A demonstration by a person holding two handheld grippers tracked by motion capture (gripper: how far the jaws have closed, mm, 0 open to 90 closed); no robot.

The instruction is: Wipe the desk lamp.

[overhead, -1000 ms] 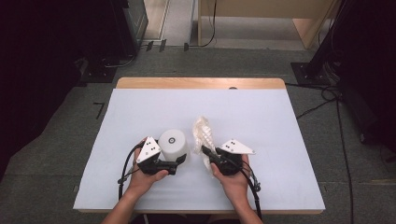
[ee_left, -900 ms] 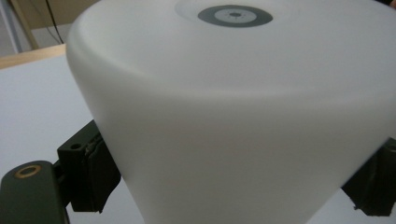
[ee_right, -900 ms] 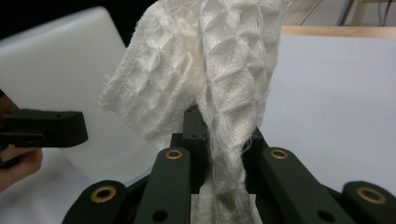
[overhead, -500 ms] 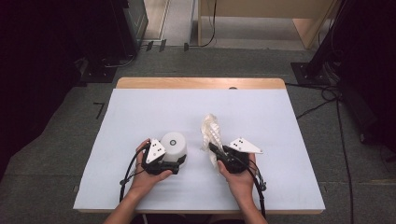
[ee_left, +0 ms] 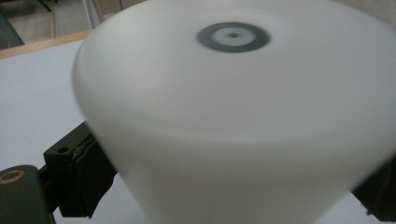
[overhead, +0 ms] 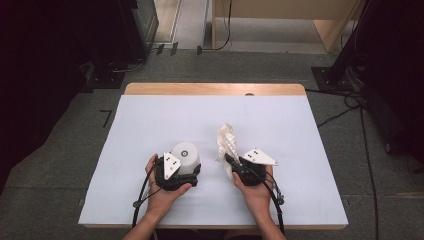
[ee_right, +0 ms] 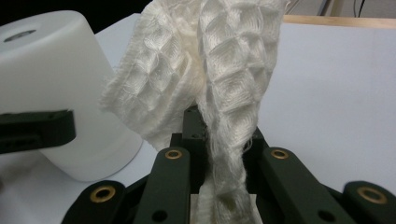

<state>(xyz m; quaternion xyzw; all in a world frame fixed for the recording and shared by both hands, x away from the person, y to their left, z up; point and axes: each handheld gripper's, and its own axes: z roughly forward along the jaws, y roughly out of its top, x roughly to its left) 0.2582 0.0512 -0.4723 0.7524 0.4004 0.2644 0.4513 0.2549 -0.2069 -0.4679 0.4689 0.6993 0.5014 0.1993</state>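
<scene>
Between right gripper (ee_right: 223, 186) jaws, cloth (ee_right: 219, 79); cup's (ee_left: 233, 116) contents unclear

Table (overhead: 300, 125) w/ two items near its 6 o'clock edge. Cup (overhead: 186, 156) sits inverted at approx 7 o'clock, between jaws of left gripper (overhead: 182, 172). Cloth (overhead: 227, 142) stands at 3 o'clock of cup, just beside it, pinched in right gripper (overhead: 234, 162). Grippers side by side, apart.

A white upside-down cup (overhead: 185, 156) stands beside a crumpled white waffle-weave cloth (overhead: 227, 142).
</scene>
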